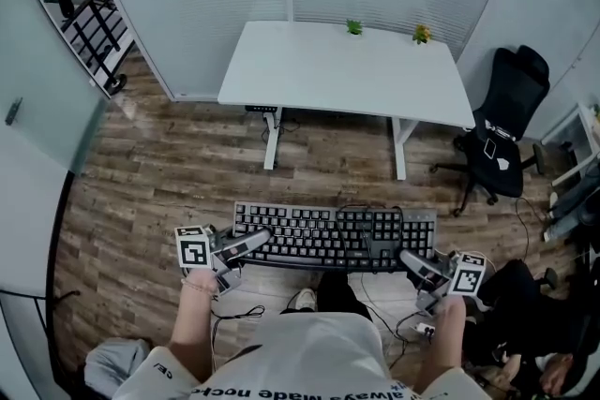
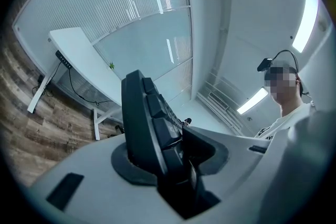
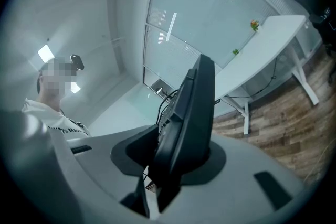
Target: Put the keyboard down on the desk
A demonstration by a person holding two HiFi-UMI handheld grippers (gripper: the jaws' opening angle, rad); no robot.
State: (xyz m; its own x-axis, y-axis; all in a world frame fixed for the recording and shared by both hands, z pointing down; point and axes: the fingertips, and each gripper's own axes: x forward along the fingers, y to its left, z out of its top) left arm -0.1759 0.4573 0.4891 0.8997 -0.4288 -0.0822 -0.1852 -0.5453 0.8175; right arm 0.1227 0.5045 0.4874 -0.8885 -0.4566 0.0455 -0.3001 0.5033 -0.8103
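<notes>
Over wooden floor (image 1: 159, 173), left tongs (image 1: 255, 241) and right tongs (image 1: 413, 260) each clamp one keyboard (image 1: 319, 232) end.

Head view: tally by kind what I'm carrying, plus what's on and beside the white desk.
Keyboard: 1
Desk: 1
Small plants: 2
Black office chair: 1
Total: 5

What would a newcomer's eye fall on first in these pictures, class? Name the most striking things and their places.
A black keyboard is held in the air above the wooden floor, the left hand-held gripper clamped on its left end and the right hand-held gripper on its right. Beyond it stands a white desk with two plants at its far edge, and a black chair to the desk's right.
</notes>
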